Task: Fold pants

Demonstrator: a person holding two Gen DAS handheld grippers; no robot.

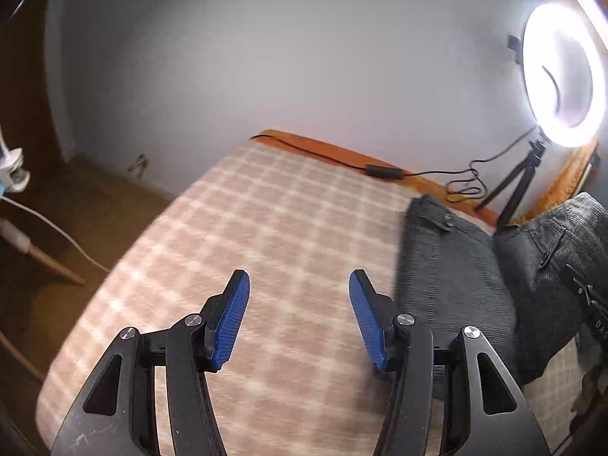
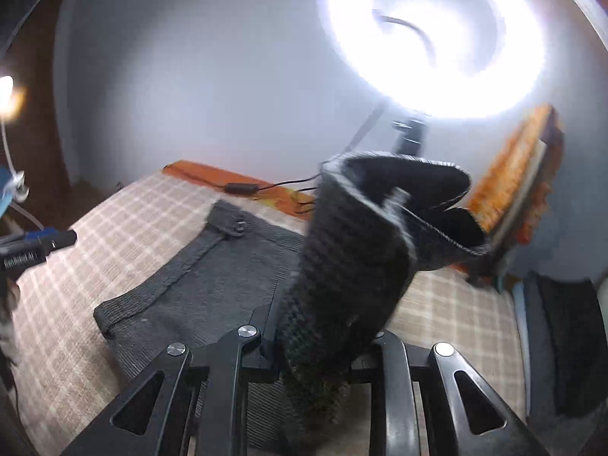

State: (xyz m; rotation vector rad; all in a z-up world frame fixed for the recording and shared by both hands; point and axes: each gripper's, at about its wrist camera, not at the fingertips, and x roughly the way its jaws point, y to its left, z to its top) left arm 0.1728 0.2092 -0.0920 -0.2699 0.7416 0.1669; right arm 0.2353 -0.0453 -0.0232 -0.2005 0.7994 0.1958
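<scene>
Your left gripper [image 1: 299, 317] hangs over the checked bedspread [image 1: 243, 228], its blue pads [image 1: 231, 315] standing apart with nothing but cloth pattern between them. The dark grey pants [image 1: 448, 266] lie flat on the bed off at two o'clock from those fingers, not touching them. Your right gripper [image 2: 317, 345] is clamped on a bunch of the pants [image 2: 349, 266]: the fabric rises from between the jaws toward twelve o'clock and flares into an open cuff in front of the ring light [image 2: 437, 38]. The rest of the pants spreads flat on the bedspread [image 2: 114, 235] at ten o'clock from that grip. A black cable [image 1: 380, 171] runs along the far orange edge of the bed, toward the light's tripod [image 1: 520, 186] at one o'clock in the left view.
</scene>
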